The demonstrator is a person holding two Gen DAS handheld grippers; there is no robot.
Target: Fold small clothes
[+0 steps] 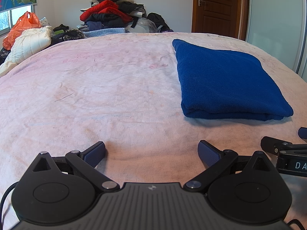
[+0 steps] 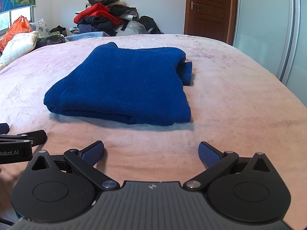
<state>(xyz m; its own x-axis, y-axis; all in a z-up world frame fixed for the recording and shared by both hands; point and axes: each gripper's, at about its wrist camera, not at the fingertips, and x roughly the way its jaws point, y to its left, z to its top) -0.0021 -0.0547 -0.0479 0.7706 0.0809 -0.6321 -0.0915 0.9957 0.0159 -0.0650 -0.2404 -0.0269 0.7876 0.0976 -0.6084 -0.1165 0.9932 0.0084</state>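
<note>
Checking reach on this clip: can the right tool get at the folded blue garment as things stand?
Probably yes: the right tool is open, and only bare bedspread lies between it and the folded blue garment straight ahead.

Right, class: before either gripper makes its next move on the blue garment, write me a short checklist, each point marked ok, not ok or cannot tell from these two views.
1. Left gripper open and empty: ok.
2. Right gripper open and empty: ok.
3. Both grippers clear of the blue garment, bare bedsheet between: ok.
4. Garment folded into a flat stack: ok.
5. All edges tucked in: not ok, a flap sticks out on the far right side.
6. Layers underneath lying smooth: cannot tell, hidden by the top layer.
</note>
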